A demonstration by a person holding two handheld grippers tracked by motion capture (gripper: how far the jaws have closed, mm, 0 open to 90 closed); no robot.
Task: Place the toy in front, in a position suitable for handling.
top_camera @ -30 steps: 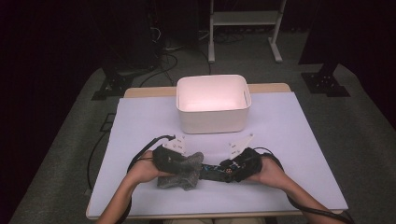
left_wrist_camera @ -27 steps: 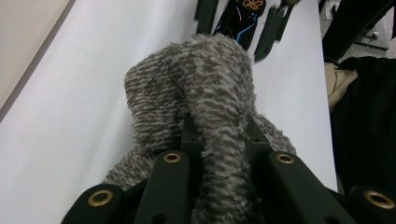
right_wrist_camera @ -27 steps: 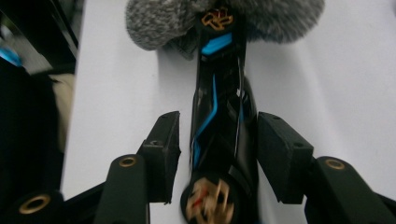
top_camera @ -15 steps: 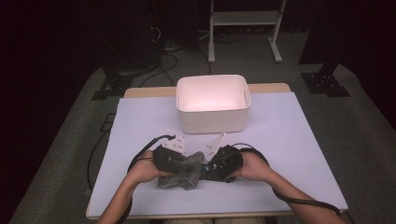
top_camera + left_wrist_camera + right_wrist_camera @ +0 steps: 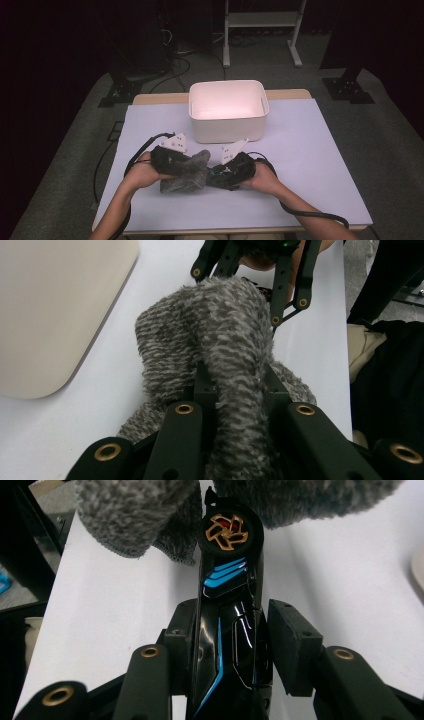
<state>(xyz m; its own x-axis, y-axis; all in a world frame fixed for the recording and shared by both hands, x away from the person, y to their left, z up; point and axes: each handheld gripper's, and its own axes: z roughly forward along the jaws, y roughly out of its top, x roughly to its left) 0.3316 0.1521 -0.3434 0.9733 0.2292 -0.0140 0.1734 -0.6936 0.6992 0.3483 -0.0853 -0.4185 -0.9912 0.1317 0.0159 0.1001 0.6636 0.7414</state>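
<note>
At lower centre of the high view, the left gripper (image 5: 192, 167) pinches the grey cloth (image 5: 187, 175) while the right gripper (image 5: 235, 625) clamps a black toy car (image 5: 227, 630); wiping well probably needs its wheel (image 5: 229, 530) pressed squarely into that cloth.

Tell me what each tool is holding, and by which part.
The left tool is shut on a raised fold of the grey cloth. The right tool grips the black toy car across its body, its gold wheel pointing toward the cloth.
</note>
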